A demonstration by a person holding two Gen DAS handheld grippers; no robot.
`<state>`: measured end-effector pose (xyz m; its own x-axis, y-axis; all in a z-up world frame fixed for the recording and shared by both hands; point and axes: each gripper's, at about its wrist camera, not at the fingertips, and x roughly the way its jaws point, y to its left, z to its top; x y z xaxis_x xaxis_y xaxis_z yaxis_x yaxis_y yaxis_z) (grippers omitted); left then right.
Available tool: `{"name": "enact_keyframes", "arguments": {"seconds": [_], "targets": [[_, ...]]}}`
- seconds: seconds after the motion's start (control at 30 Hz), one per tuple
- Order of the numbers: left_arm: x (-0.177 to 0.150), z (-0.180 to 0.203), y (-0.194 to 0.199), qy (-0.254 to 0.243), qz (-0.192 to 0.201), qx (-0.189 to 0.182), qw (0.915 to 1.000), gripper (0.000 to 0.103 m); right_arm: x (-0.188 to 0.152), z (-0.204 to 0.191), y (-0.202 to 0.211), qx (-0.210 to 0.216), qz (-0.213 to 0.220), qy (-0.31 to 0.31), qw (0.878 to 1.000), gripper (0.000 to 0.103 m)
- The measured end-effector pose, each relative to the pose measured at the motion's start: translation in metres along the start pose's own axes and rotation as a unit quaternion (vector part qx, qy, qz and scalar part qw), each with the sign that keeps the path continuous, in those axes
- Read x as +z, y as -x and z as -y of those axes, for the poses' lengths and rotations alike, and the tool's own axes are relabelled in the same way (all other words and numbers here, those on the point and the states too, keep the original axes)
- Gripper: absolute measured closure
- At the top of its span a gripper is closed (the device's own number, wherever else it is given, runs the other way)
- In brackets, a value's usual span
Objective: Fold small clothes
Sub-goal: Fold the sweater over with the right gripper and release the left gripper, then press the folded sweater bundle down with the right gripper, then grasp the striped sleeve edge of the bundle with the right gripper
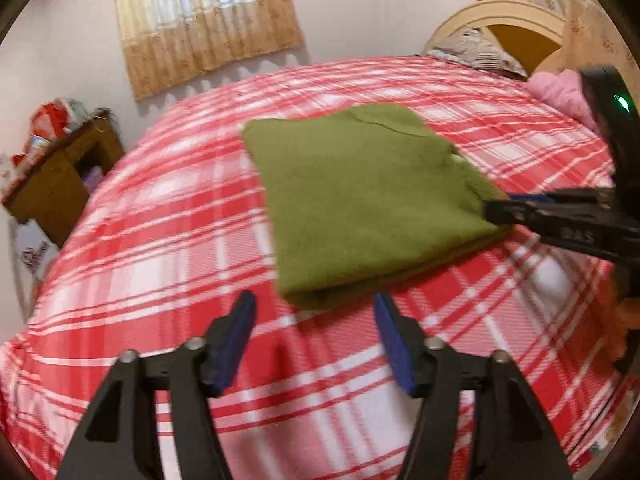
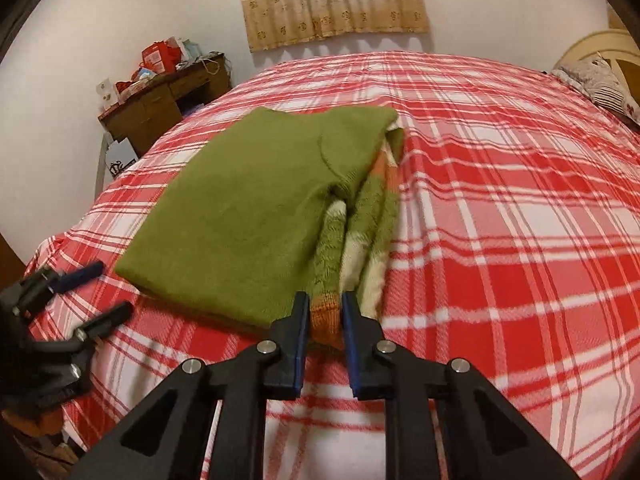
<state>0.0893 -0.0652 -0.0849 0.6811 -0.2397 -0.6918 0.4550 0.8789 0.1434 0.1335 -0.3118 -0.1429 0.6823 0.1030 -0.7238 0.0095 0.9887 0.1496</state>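
Observation:
A green knitted sweater (image 2: 248, 216) lies folded into a rough rectangle on the red and white plaid bedspread (image 2: 500, 220). A patterned green and cream sleeve (image 2: 328, 256) trails from its right side toward me. My right gripper (image 2: 326, 304) is shut on that sleeve's orange cuff (image 2: 325, 316), low over the bed. From the left wrist view the sweater (image 1: 360, 196) fills the middle, and the right gripper (image 1: 494, 210) reaches its right edge. My left gripper (image 1: 314, 304) stands open just short of the sweater's near corner, nothing between its pads; it also shows as the left gripper (image 2: 110, 289) at the lower left.
A wooden desk (image 2: 160, 104) piled with red boxes stands beyond the bed's far left corner. A patterned pillow (image 2: 600, 80) and a cream headboard (image 1: 520, 32) are at the far right, with a pink cloth (image 1: 560, 92) beside them. Curtains hang on the back wall.

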Motion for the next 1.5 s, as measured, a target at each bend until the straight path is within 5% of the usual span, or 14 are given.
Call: {"name": "enact_keyframes", "arguments": {"seconds": [0.17, 0.37, 0.57, 0.6, 0.63, 0.67, 0.7, 0.77, 0.87, 0.93, 1.1, 1.2, 1.27, 1.5], "targets": [[0.004, -0.025, 0.004, 0.034, 0.000, 0.028, 0.9991, 0.036, -0.010, 0.011, 0.003, 0.011, 0.010, -0.045, 0.999, 0.087], [0.003, -0.038, 0.000, 0.045, -0.005, 0.047, 0.9978, 0.032, -0.026, 0.005, 0.009, -0.021, -0.023, -0.025, 0.999, 0.092], [0.004, -0.044, -0.006, 0.062, -0.006, 0.032, 0.9975, 0.027, -0.027, -0.003, 0.065, -0.009, 0.067, -0.003, 0.998, 0.089], [0.006, -0.046, -0.008, 0.070, -0.008, 0.028, 0.9971, 0.027, -0.022, -0.008, 0.072, -0.005, 0.081, 0.004, 0.997, 0.074], [0.008, -0.047, -0.009, 0.078, -0.010, 0.024, 0.9966, 0.027, -0.015, -0.010, 0.074, -0.001, 0.087, 0.009, 0.996, 0.043], [0.010, -0.050, -0.010, 0.088, -0.011, 0.020, 0.9959, 0.027, -0.011, -0.011, 0.074, 0.000, 0.089, 0.010, 0.996, 0.027], [0.013, -0.053, -0.012, 0.098, -0.010, 0.016, 0.9950, 0.027, -0.005, -0.013, 0.071, 0.000, 0.098, 0.011, 0.995, 0.018], [0.017, -0.056, -0.013, 0.107, -0.006, 0.014, 0.9942, 0.027, 0.006, -0.016, 0.060, 0.006, 0.100, 0.021, 0.995, 0.018], [0.026, -0.057, -0.018, 0.108, 0.000, 0.024, 0.9939, 0.026, 0.021, -0.021, 0.036, 0.009, 0.087, 0.036, 0.996, 0.025], [0.030, -0.058, -0.023, 0.113, -0.001, 0.024, 0.9933, 0.024, 0.028, -0.020, 0.019, 0.005, 0.073, 0.042, 0.996, 0.052], [0.036, -0.059, -0.047, 0.139, -0.020, 0.015, 0.9901, 0.023, 0.023, -0.023, -0.029, -0.048, 0.017, 0.069, 0.996, 0.066], [0.034, -0.058, -0.056, 0.153, -0.030, 0.000, 0.9878, 0.023, 0.020, -0.023, -0.024, -0.022, -0.002, 0.058, 0.998, 0.089], [0.033, -0.054, -0.059, 0.144, -0.031, 0.002, 0.9891, 0.023, 0.016, -0.015, -0.018, -0.053, 0.004, 0.055, 0.997, 0.092], [0.024, -0.049, -0.066, 0.135, -0.047, 0.008, 0.9897, 0.012, 0.007, 0.005, -0.007, -0.020, 0.017, -0.024, 0.999, 0.094]]}}
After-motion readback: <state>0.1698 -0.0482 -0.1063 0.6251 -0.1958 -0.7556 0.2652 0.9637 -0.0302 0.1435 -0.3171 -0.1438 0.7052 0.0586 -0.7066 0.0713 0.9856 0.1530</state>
